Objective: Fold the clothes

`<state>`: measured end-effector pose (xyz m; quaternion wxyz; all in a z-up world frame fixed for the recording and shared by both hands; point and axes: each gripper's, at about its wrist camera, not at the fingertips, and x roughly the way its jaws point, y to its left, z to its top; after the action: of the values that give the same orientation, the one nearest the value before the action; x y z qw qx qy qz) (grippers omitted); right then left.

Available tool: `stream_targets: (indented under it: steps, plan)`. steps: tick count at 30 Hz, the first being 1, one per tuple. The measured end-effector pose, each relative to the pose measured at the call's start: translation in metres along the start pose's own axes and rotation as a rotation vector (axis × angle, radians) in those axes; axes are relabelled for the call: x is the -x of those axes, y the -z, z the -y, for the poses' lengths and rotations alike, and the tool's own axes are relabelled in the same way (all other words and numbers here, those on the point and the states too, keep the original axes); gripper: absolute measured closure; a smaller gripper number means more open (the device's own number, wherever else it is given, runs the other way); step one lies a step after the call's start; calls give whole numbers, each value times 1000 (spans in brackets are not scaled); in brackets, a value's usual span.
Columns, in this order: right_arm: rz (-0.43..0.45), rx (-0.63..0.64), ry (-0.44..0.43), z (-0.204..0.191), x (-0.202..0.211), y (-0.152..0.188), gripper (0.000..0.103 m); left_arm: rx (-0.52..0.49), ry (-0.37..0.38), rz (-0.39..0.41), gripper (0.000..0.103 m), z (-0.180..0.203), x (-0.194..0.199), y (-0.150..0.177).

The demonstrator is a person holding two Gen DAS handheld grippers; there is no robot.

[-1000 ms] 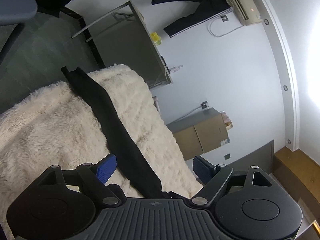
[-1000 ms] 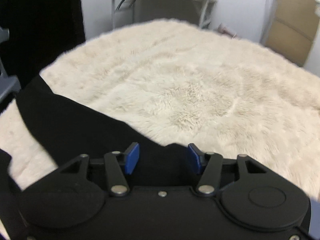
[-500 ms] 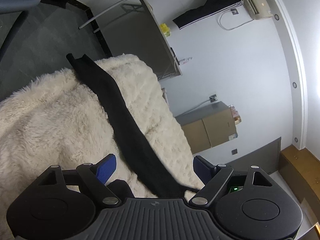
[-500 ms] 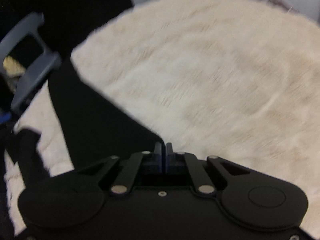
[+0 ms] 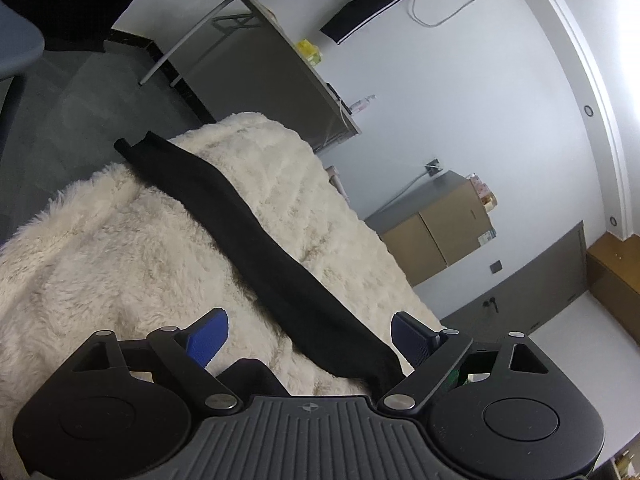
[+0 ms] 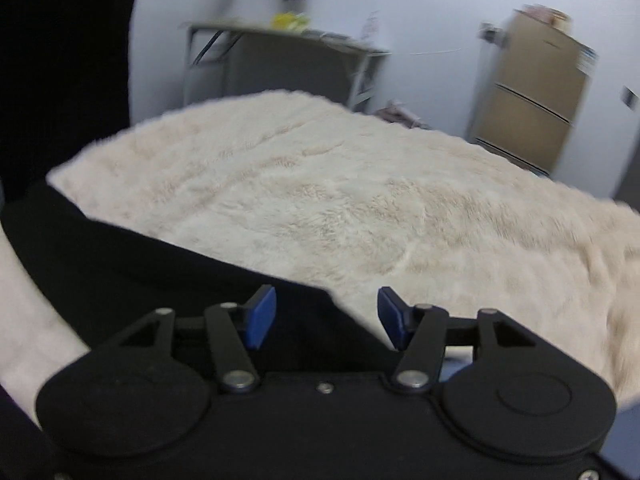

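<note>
- Left wrist view: the left gripper [image 5: 308,334] has its jaws spread wide, holding nothing. The black cloth [image 5: 240,232] lies as a long band on the cream blanket [image 5: 100,248], running from 11 o'clock down between the fingers.
- Right wrist view: the right gripper [image 6: 326,318] has its jaws spread, pinching nothing. The cloth [image 6: 132,268] lies on the blanket [image 6: 360,200] from 9 o'clock to under the fingers.

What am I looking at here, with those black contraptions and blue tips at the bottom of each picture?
Those are two hand-held claws; a person carries one in each hand, each with a camera looking out along its blue-tipped fingers. One picture comes from the left claw, the other from the right claw. Both stand open and hold nothing. Before them lies a fluffy cream blanket with a long black garment stretched across it, waiting to be folded. A desk and a cabinet stand behind.
</note>
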<state>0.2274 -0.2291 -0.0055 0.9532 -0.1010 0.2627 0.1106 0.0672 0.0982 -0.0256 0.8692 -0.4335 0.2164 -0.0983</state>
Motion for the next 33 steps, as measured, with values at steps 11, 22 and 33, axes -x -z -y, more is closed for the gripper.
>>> stream_targets:
  steps: [11, 22, 33]
  plan:
    - [53, 923, 209, -138, 4, 104, 38, 54, 60, 45, 17, -7, 20, -6]
    - [-63, 1097, 105, -141, 11, 119, 88, 95, 101, 59, 17, -11, 26, -11]
    - [56, 584, 42, -118, 28, 54, 73, 99, 110, 58, 17, -10, 28, -11]
